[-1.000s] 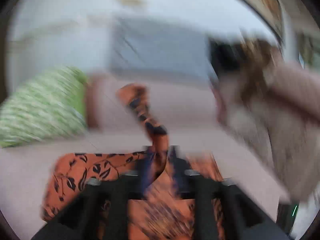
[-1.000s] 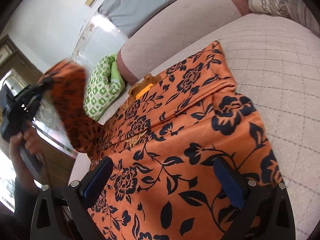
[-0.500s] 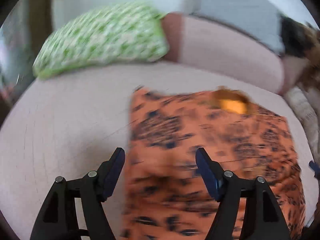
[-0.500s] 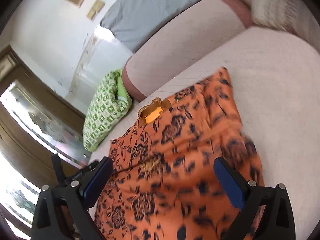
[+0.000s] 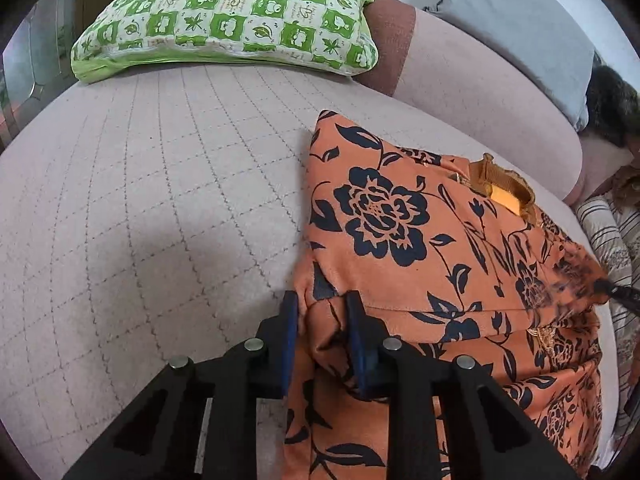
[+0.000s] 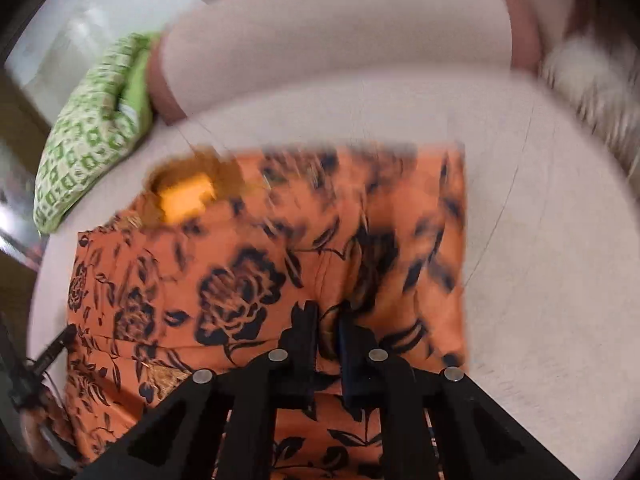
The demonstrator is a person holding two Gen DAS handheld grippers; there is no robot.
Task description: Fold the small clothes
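While pinching its folded left edge, the left gripper point(image 5: 322, 318) is closing on the orange floral garment point(image 5: 420, 240). Right gripper point(image 6: 327, 326): pressed together, cloth nipped at the right side. Probably for the next fold, mid-bed point(image 5: 160, 184).

Green-and-white patterned pillow point(image 5: 236, 16) on pink quilted bed cover point(image 5: 152, 208), grey cushion point(image 5: 516, 28) beyond, perhaps striped fabric point(image 5: 608, 236) alongside.

No legible text anywhere; marks on green-checked pillow point(image 5: 224, 16) too small to read.
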